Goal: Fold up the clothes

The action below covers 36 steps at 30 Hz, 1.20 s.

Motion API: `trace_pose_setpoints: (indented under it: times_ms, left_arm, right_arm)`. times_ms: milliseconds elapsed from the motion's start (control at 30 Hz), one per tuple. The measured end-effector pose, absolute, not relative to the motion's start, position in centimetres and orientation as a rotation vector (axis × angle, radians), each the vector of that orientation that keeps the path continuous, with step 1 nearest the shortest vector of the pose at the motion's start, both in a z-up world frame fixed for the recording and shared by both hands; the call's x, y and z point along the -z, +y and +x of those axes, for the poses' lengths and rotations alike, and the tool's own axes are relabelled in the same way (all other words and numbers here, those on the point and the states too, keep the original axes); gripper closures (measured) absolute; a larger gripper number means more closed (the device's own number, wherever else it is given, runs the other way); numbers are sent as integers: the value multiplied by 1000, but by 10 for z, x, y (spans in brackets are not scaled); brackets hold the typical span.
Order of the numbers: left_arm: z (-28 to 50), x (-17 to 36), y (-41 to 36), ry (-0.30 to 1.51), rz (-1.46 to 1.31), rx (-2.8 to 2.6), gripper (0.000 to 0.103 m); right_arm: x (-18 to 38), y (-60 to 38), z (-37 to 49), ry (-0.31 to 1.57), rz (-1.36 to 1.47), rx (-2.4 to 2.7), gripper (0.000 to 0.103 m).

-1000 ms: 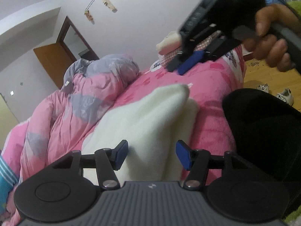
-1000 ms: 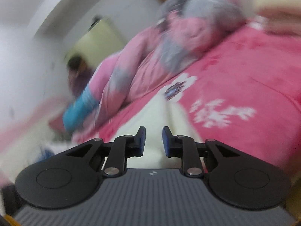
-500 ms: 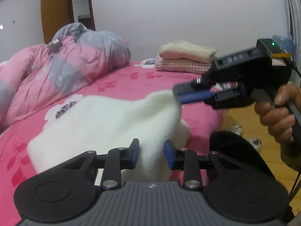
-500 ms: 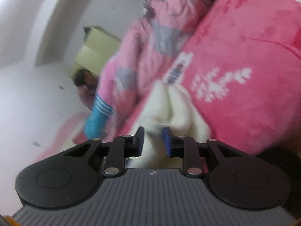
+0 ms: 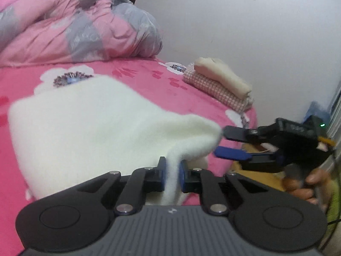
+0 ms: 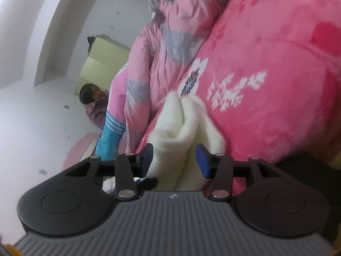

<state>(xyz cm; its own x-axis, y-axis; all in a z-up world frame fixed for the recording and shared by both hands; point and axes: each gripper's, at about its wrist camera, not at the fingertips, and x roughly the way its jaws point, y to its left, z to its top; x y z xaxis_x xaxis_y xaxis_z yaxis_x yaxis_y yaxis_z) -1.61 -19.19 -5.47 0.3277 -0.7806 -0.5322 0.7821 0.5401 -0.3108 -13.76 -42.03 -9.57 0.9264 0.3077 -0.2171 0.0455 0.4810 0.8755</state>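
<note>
A fluffy white garment [image 5: 96, 123] lies spread on the pink flowered bed [image 5: 138, 79], its near edge lifted into a ridge. My left gripper [image 5: 172, 176] is closing and its blue pads pinch that upright ridge. To the right, my right gripper [image 5: 221, 143] sits at the garment's raised corner with its jaws opening, held by a hand [image 5: 302, 189]. In the right wrist view the bunched white garment [image 6: 181, 132] runs between the spread fingers of the right gripper [image 6: 174, 160], and the pads do not press it.
A crumpled pink and grey quilt [image 5: 74, 32] fills the far left of the bed. Folded clothes [image 5: 221, 85] are stacked at the far right corner, near the bed's edge. A person [image 6: 93, 100] sits beyond the quilt [image 6: 159, 64]. White walls stand behind.
My left jaws have closed from wide apart onto the garment's fold, and the left view has rolled level. My right jaws, nearly shut on the corner before, have spread apart.
</note>
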Motion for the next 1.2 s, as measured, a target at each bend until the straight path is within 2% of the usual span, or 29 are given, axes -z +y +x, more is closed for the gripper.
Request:
trace_pose_setpoints:
  times_ms: [100,133,167,267,400,533,600,667,833,1000,1033,1200]
  left_arm:
    - [-15,56,-189,694,-4,1037,90]
    - [-17,56,-188,689,6,1041,90]
    - [-20,55,-188,682,23,1047,90]
    - [-26,54,-191,666,72,1064,89]
    - [-28,59,-198,674,93,1082,88]
    - [-26,59,-200,679,101,1096,87]
    - [-25,58,-199,688,93,1106,80]
    - [-29,52,-196,681,86,1113,79]
    - [-51,28,-168,546,85,1079,77]
    - [-50,48,-170,481,268,872,77]
    - [-52,55,-170,465,269,866,76]
    - [-56,68,-168,429,205,849,72]
  right_arm:
    - [99,-413,-115,386,1049,-191,57]
    - [100,-412,-110,382,1047,-184,73]
    - [99,-411,-108,370,1048,-188,84]
    - [87,-405,-117,316,996,-195,85]
    - [113,-408,-126,368,977,-104,86]
    - [105,-408,-130,348,955,-108,86]
    - [104,-409,-130,348,941,-109,86]
    - [114,-413,-125,383,932,-95,86]
    - [132,-424,-127,368,999,-138,85]
    - [112,-421,-132,373,891,-133,79]
    - [102,-420,-135,373,838,-110,75]
    - [41,-408,-131,341,524,-8,75]
